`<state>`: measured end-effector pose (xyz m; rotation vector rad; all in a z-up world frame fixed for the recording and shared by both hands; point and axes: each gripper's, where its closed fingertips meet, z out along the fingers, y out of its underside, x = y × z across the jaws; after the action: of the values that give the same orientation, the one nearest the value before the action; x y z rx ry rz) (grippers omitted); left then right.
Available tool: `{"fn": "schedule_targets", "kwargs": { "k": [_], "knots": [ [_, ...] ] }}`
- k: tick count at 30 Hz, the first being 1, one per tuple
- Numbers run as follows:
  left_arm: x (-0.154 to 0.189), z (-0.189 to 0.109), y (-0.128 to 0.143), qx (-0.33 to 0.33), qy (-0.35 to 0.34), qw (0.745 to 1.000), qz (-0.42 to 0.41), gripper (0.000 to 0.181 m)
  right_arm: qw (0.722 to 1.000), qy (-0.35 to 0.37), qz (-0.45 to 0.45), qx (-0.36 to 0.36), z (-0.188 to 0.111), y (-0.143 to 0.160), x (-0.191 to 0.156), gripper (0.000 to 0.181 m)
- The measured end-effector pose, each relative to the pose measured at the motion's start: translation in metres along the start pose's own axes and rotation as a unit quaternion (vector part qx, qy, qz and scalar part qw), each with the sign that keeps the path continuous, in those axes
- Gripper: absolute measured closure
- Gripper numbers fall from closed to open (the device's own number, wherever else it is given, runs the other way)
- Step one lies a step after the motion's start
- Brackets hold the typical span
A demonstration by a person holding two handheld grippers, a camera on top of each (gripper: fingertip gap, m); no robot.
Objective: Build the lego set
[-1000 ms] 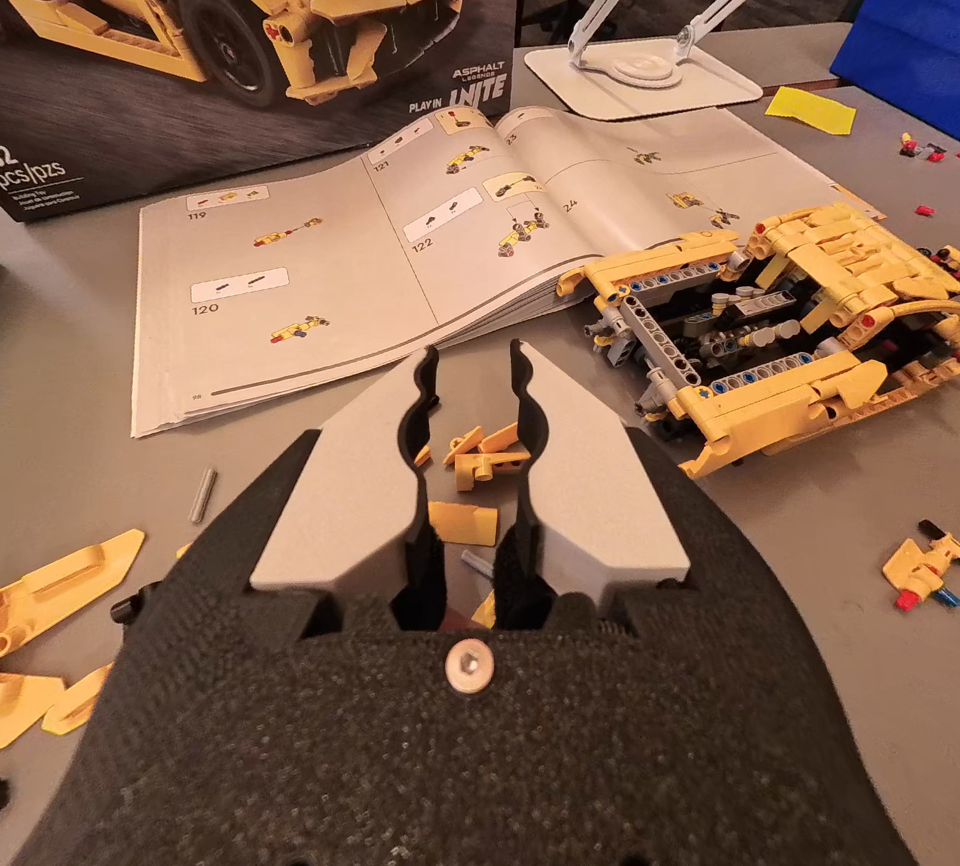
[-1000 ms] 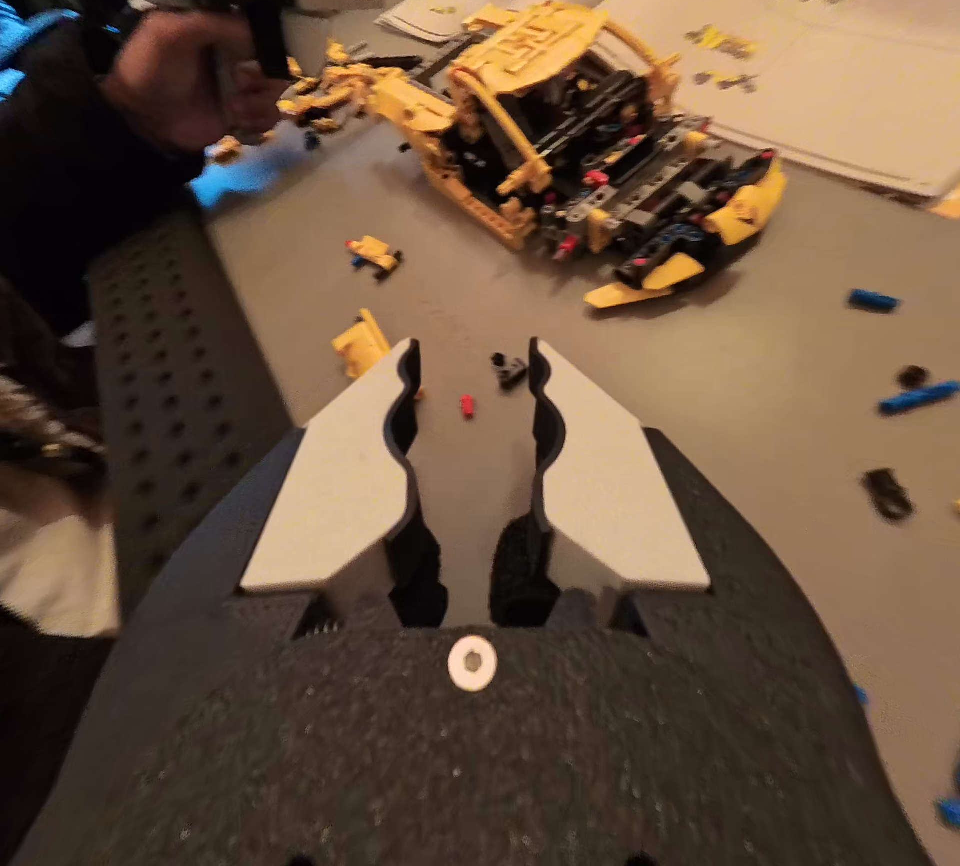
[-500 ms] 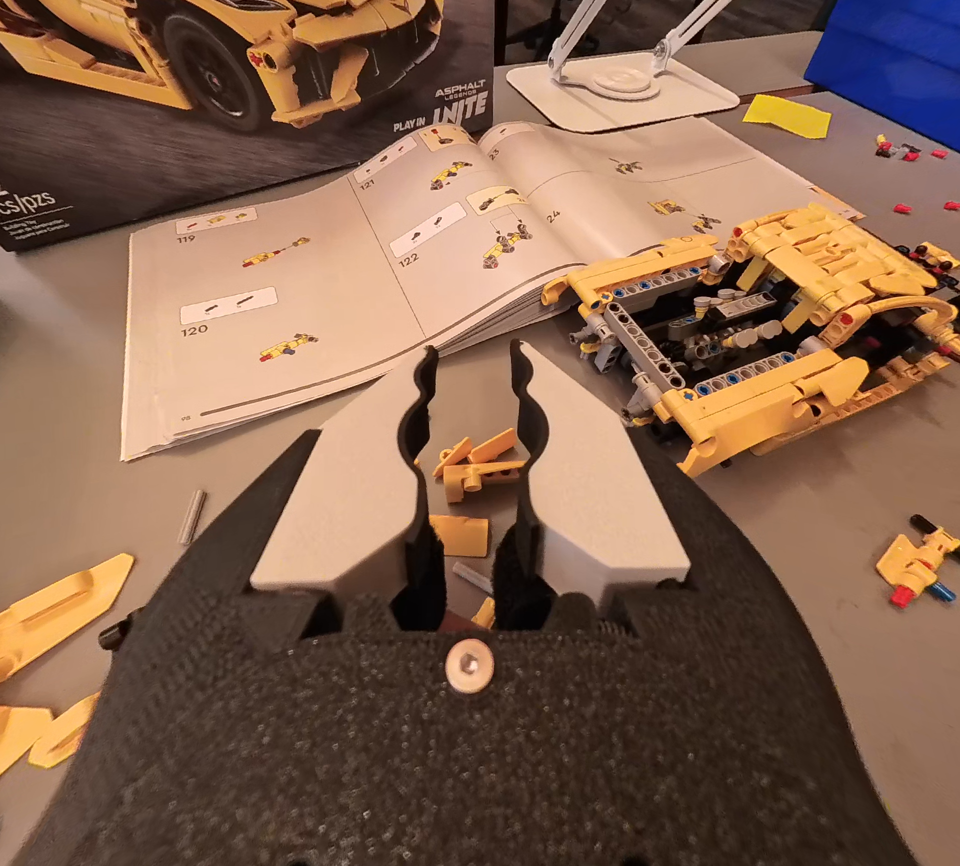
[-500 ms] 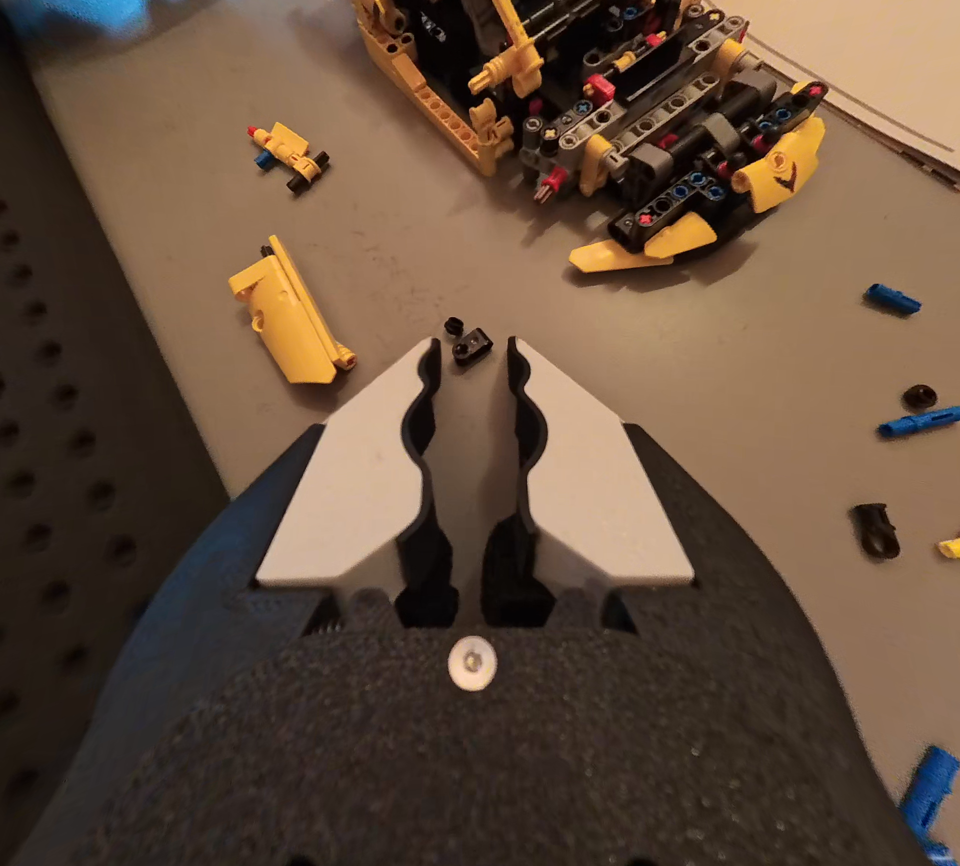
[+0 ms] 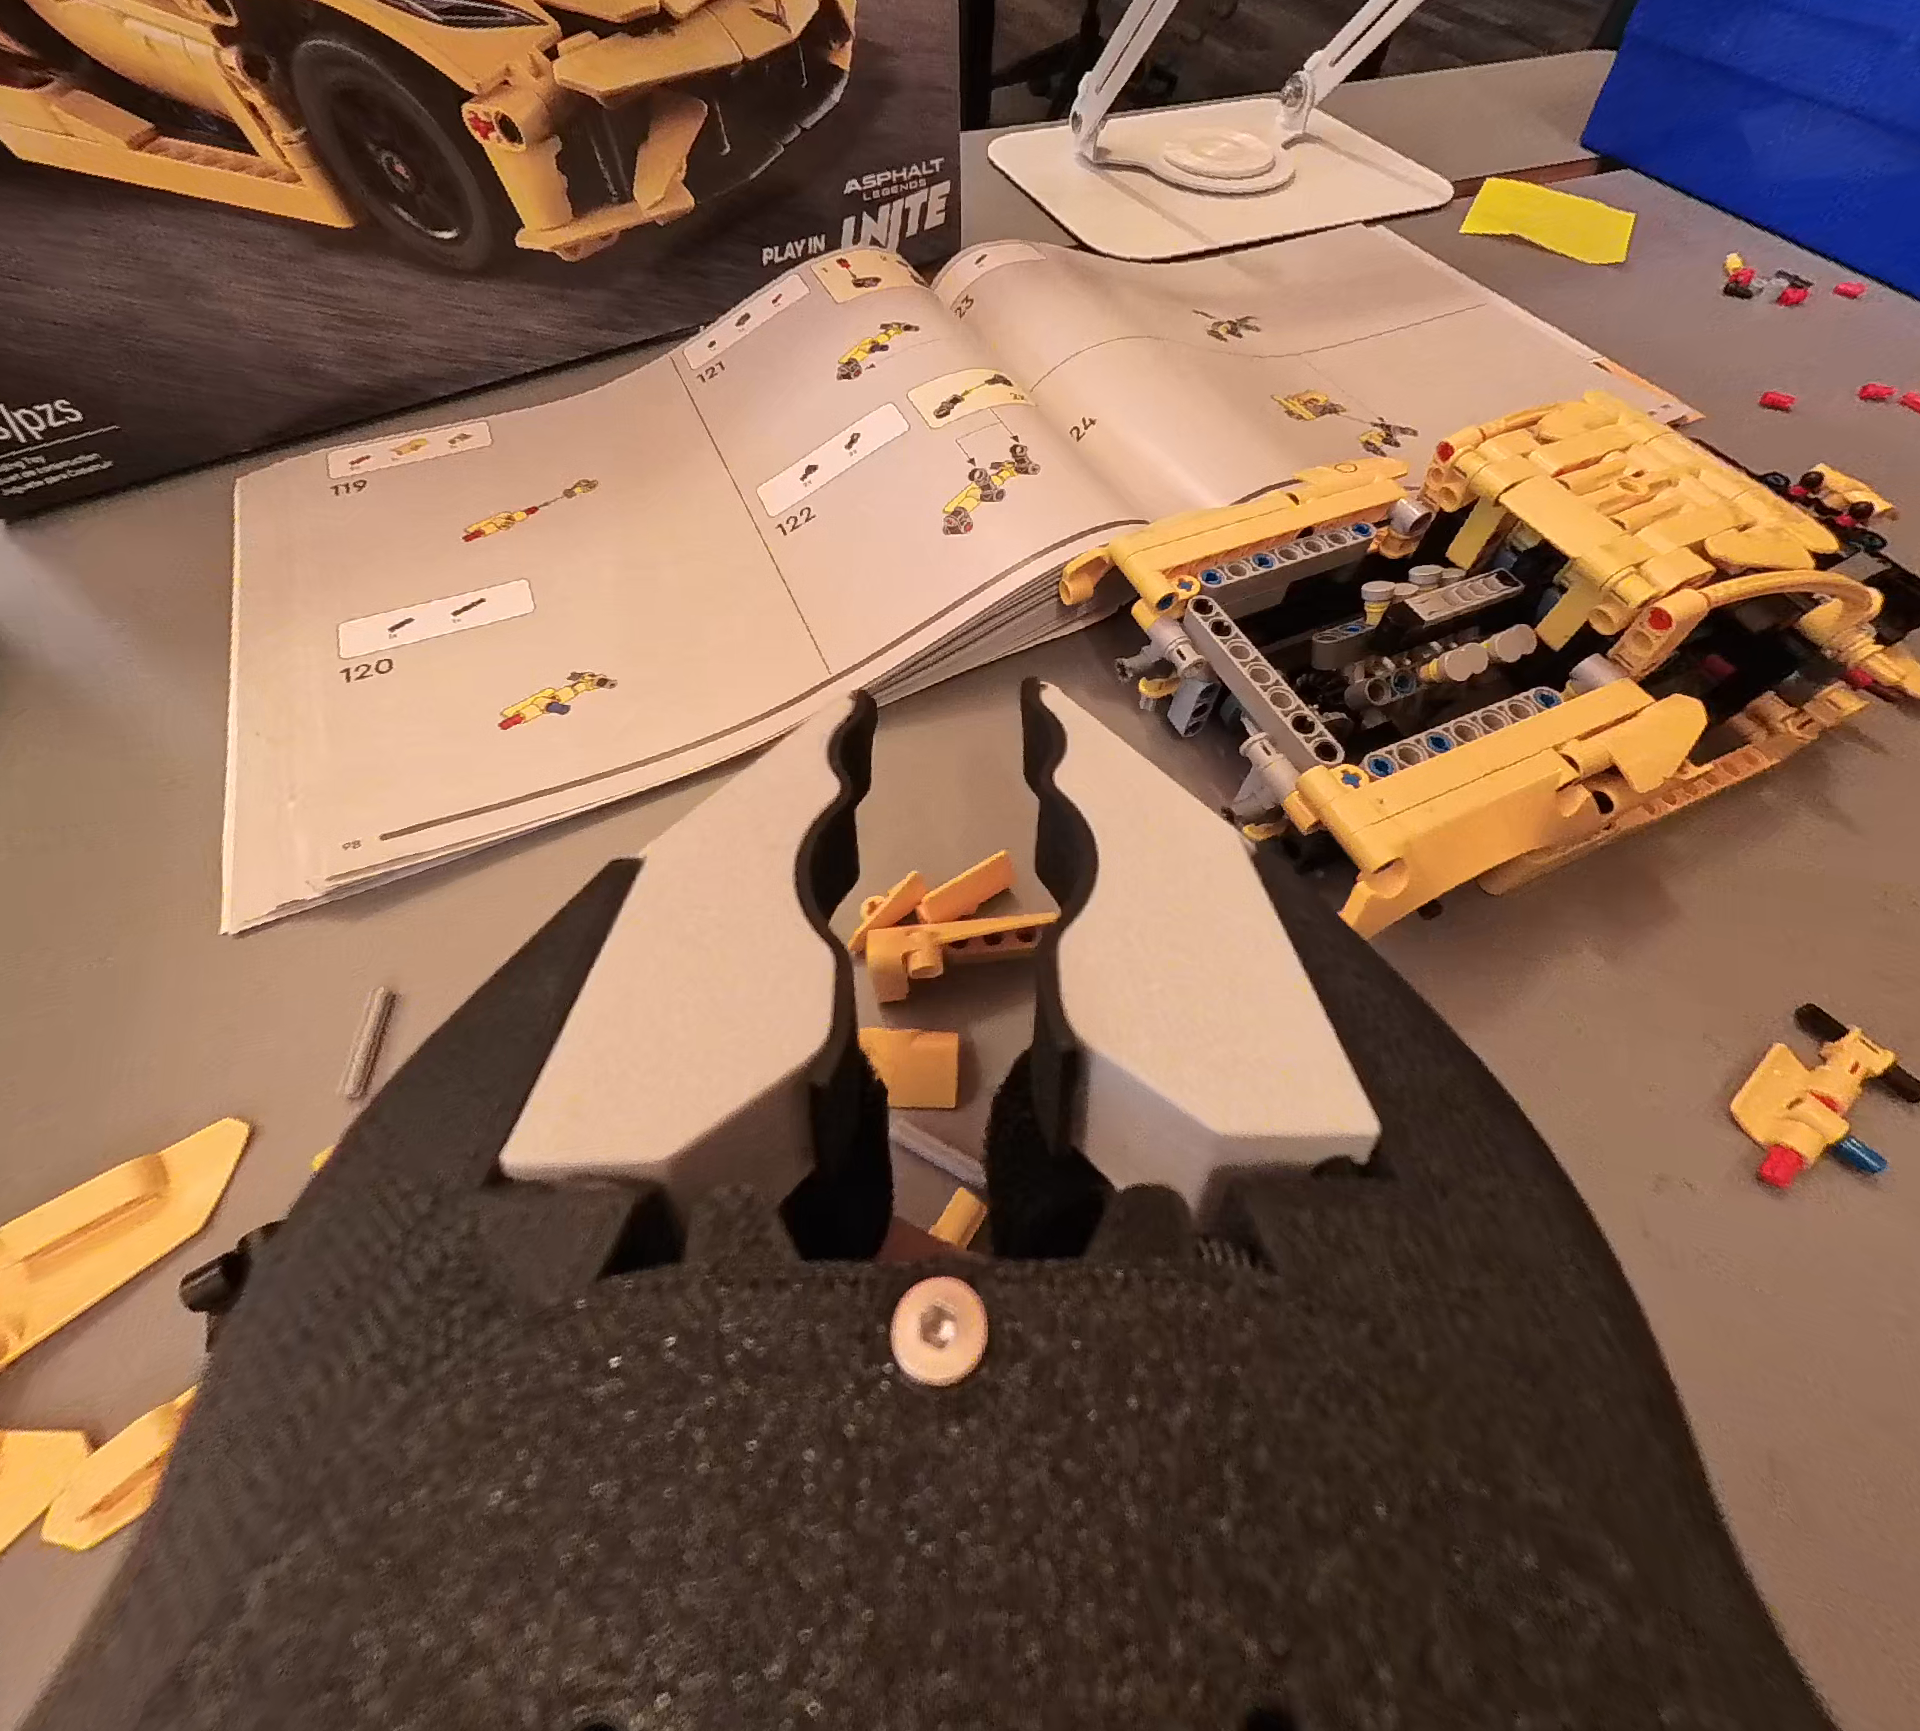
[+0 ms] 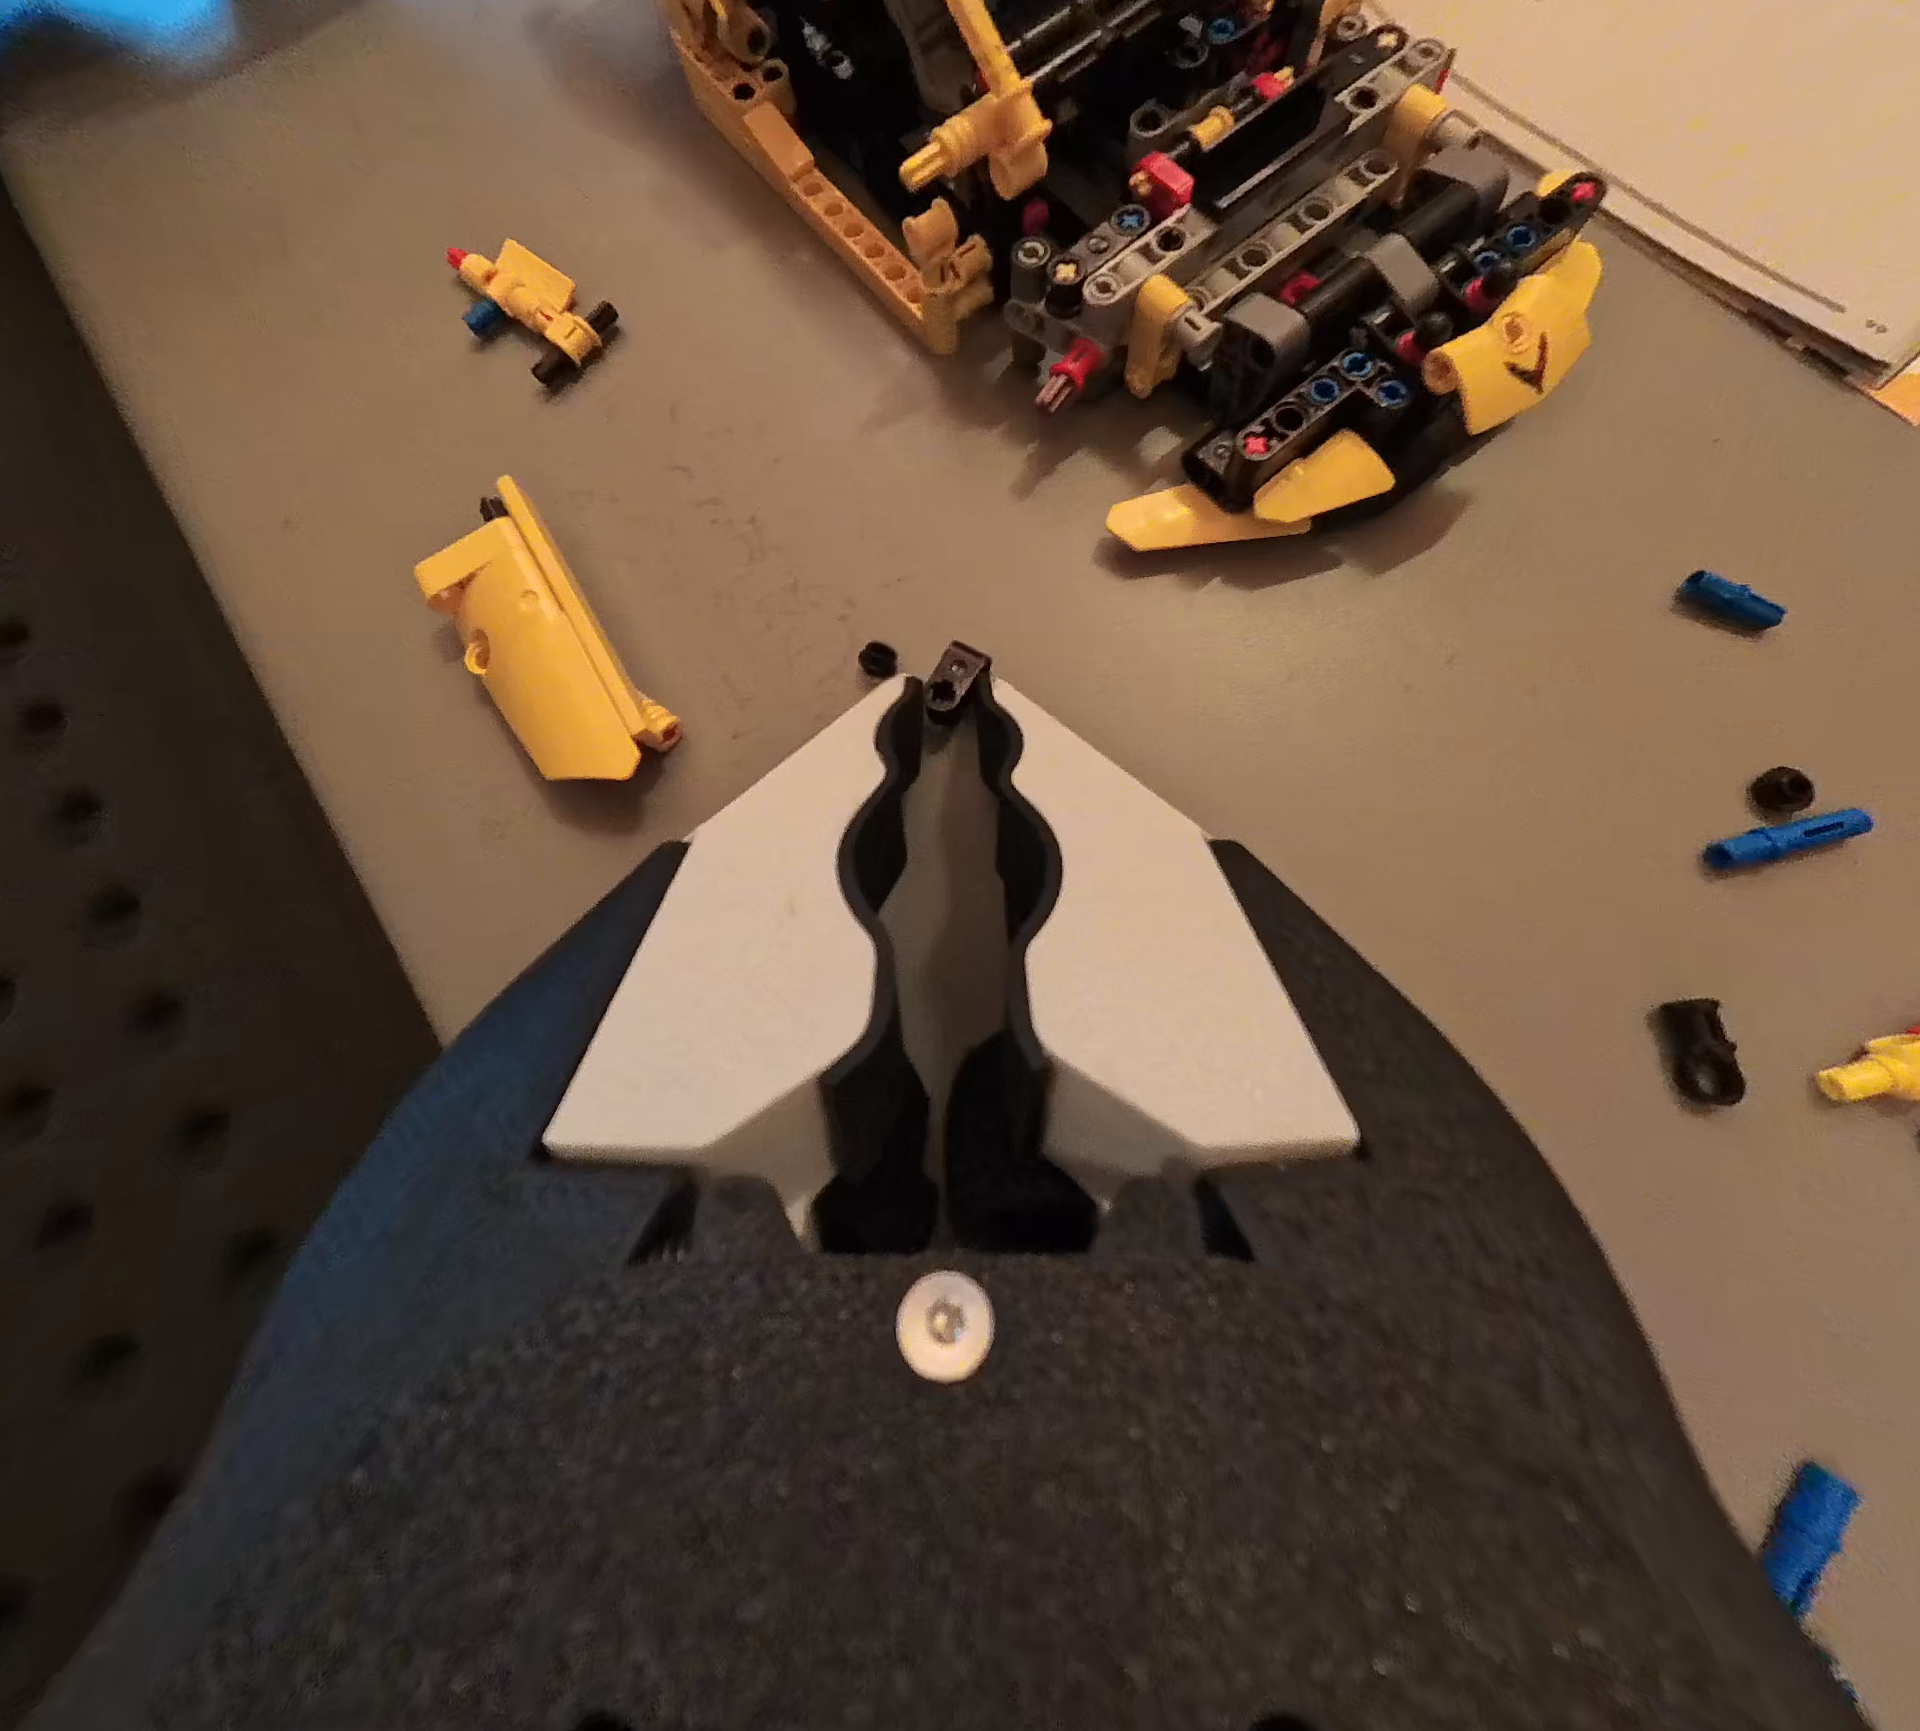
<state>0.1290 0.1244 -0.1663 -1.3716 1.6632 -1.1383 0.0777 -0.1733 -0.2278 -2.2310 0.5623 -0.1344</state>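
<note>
A partly built yellow and black lego car [image 5: 1507, 673] lies on the grey table to the right of an open instruction booklet [image 5: 644, 580]; it also shows in the right wrist view [image 6: 1122, 154]. My left gripper [image 5: 945, 715] is open and empty above a small pile of loose yellow pieces [image 5: 940, 928]. My right gripper [image 6: 951, 694] is shut on a small black connector piece [image 6: 954, 673] at its fingertips, down at the table surface in front of the car. A tiny black ring [image 6: 878, 658] lies just left of it.
The set's box [image 5: 416, 102] stands at the back left, a white stand [image 5: 1226, 164] behind the booklet, a blue bin [image 5: 1766, 71] at the far right. A yellow panel [image 6: 540, 632], a small yellow sub-assembly [image 6: 530, 310], and blue [image 6: 1782, 840] and black pins [image 6: 1699, 1047] lie scattered. The grippers' ends are close to 30 cm from one another.
My right gripper has tilted down, moved in on the small black connector and closed on it. My left gripper has held almost still, staying open.
</note>
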Motion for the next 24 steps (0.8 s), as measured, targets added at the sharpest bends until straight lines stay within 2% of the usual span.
{"fn": "schedule_targets", "kwargs": {
  "k": [3,5,10,13,15,17,18,19,20,22,24],
  "knots": [
    [0.003,0.001,0.001,-0.003,0.012,1.0,-0.011,0.153,0.999,0.007,0.013,0.03,-0.006,-0.016,0.005,0.173],
    [0.008,0.0,-0.001,0.001,0.032,0.999,-0.029,0.153,0.998,-0.006,0.028,0.059,-0.009,-0.038,0.004,0.173],
    [0.036,-0.009,-0.013,0.03,0.103,0.994,-0.03,0.153,0.972,-0.15,0.079,0.16,-0.007,-0.141,-0.024,0.173],
    [0.079,-0.029,-0.022,0.047,0.232,0.971,-0.036,0.153,0.928,-0.284,0.125,0.205,-0.007,-0.205,-0.055,0.173],
    [0.096,-0.046,-0.036,0.08,0.302,0.948,-0.065,0.153,0.882,-0.376,0.176,0.224,-0.006,-0.234,-0.071,0.173],
    [0.096,-0.056,-0.05,0.116,0.32,0.936,-0.093,0.153,0.817,-0.465,0.233,0.248,-0.008,-0.254,-0.084,0.173],
    [0.095,-0.06,-0.056,0.129,0.327,0.93,-0.105,0.153,0.805,-0.476,0.247,0.253,-0.002,-0.257,-0.086,0.174],
    [0.094,-0.063,-0.06,0.138,0.334,0.924,-0.12,0.153,0.818,-0.46,0.237,0.25,0.009,-0.254,-0.089,0.173],
    [0.094,-0.065,-0.063,0.143,0.342,0.918,-0.138,0.153,0.849,-0.421,0.208,0.243,0.023,-0.246,-0.092,0.173],
    [0.091,-0.064,-0.065,0.142,0.351,0.91,-0.17,0.153,0.912,-0.319,0.117,0.229,0.044,-0.231,-0.094,0.173],
    [0.089,-0.061,-0.064,0.135,0.35,0.907,-0.192,0.153,0.95,-0.221,0.005,0.22,0.052,-0.223,-0.096,0.174]
  ]
}}
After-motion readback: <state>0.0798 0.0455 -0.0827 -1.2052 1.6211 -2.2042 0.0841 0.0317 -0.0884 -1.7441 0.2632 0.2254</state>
